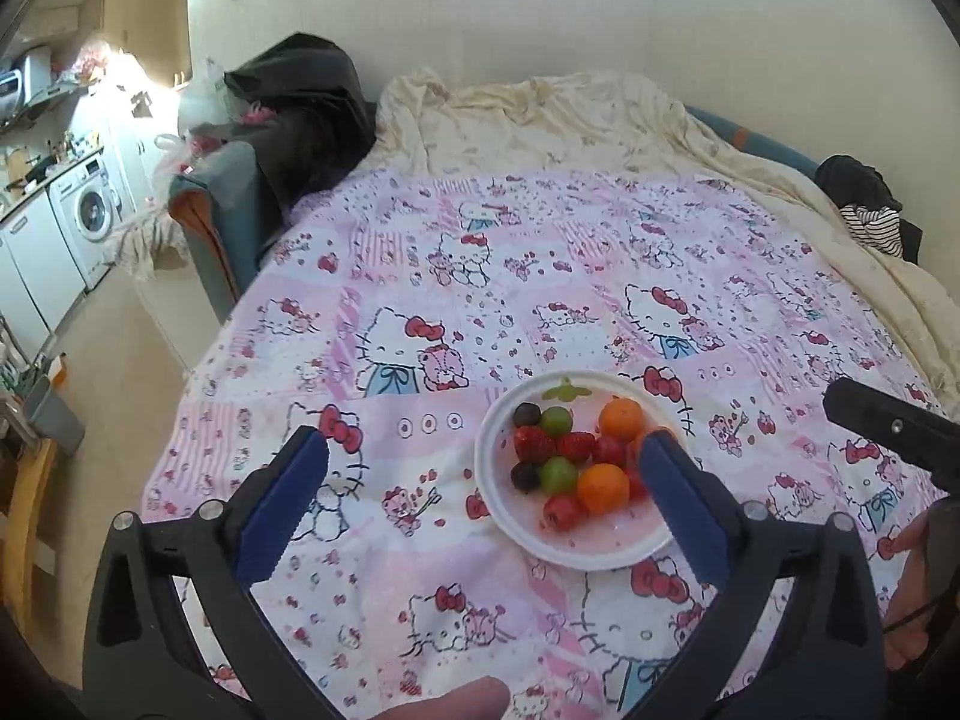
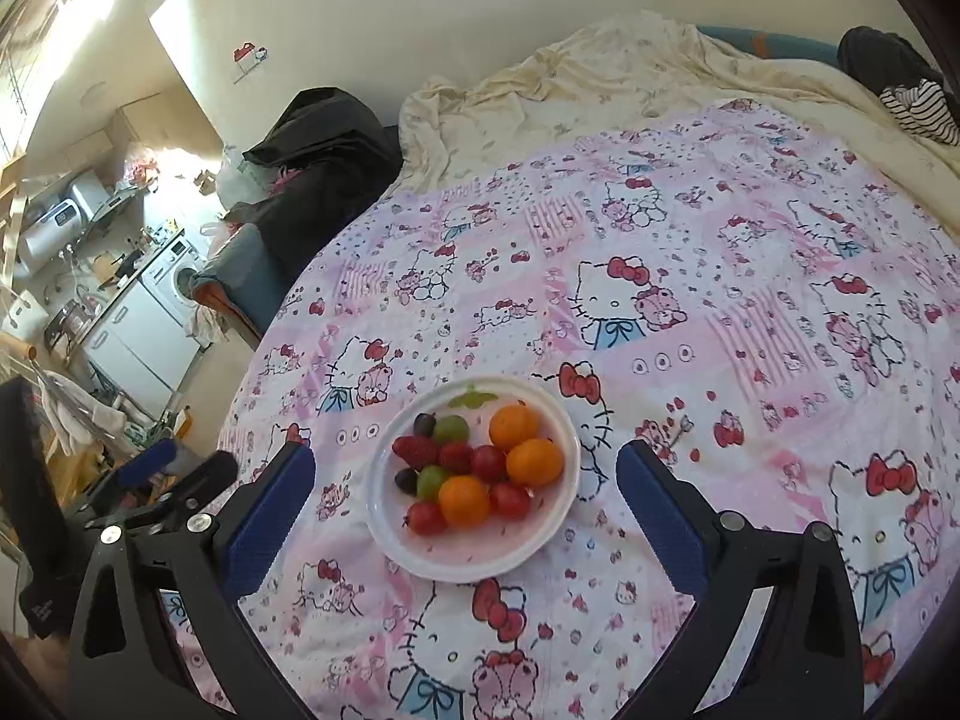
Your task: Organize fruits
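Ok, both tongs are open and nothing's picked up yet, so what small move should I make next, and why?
Probably ease the right tongs down onto the nearest orange. The fruits all still sit bunched on the white plate, that plate lies centred between the right fingers, and the orange at the near side looks least crowded. The left tongs are off to the plate's side.

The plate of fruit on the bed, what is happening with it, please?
A person holds two grippers above a white plate of mixed fruit that sits on a pink cartoon-print sheet. The left hand-held gripper and the right hand-held gripper are both open and hold nothing. The oranges, strawberries, green grapes and other pieces all lie together on the plate, not yet sorted.
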